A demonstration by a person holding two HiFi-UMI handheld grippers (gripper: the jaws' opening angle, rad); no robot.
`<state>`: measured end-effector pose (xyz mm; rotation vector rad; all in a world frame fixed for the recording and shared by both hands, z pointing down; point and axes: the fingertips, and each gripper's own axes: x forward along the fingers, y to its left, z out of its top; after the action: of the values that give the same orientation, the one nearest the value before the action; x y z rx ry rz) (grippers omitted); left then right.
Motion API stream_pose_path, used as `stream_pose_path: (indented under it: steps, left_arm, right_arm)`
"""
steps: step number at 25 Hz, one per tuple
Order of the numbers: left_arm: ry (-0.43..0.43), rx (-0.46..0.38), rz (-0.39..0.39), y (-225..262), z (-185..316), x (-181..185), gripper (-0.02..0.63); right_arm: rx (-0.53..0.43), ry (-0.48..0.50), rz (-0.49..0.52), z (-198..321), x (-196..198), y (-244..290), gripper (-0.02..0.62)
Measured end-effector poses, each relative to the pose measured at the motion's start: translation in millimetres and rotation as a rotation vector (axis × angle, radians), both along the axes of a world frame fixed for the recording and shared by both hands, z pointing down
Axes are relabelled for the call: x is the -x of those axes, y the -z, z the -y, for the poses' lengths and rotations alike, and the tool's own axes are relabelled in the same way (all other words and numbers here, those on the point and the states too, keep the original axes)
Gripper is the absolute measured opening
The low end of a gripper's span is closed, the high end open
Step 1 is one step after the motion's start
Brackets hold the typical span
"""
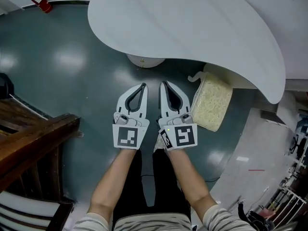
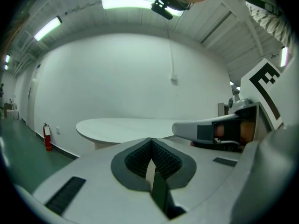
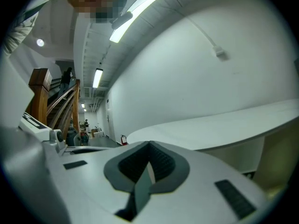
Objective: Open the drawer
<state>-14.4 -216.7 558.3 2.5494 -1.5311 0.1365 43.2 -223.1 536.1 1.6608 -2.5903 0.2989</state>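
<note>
Down over the dark green floor (image 1: 57,66), we have both grippers side by side, pointing toward the white desk (image 1: 192,23). The left gripper (image 1: 142,86) is closed tight. Its own view shows the ribbed dark pads (image 2: 166,158) meeting at the tip, with nothing between them. The right gripper (image 1: 164,84) sits just beside it, a thin strip of floor showing between the two. It too is closed and empty, and in the right gripper view the jaws come together the same way.

Bare forearms (image 1: 115,177) run back from the grippers to striped sleeves (image 1: 91,223) at the bottom edge.

Ahead of the tips we see the desk's round pedestal foot (image 1: 144,60) on the floor, under the near edge of the curved top. To the right of the right gripper stands a clear bin (image 1: 211,105) of pale shredded stuff, its far end tucked beneath the desk's rim.

Off to the left rises a dark wooden stair (image 1: 33,138), and far up in the left corner lies a red fire extinguisher (image 1: 41,1), close by the wall.

As for the drawer, we cannot tell where it is from any of these views.
</note>
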Motion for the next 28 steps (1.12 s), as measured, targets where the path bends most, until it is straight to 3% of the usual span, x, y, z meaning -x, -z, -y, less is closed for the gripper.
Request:
stream_pose_path:
  steps: [7,16,28]
  left_arm:
    - [0.007,0.020,0.019,-48,33,5,0.003]
    - [0.036,-0.021,0.007,-92,65,3,0.003]
    - [0.086,-0.028,-0.002,-136,93,11,0.005]
  right_arm:
    - [0.003,0.004,-0.008,17,0,-36,0.014]
    - [0.026,-0.003,-0.011,22,-3,-78,0.014]
    - [0.042,-0.021,-0.025,25,-3,-103,0.014]
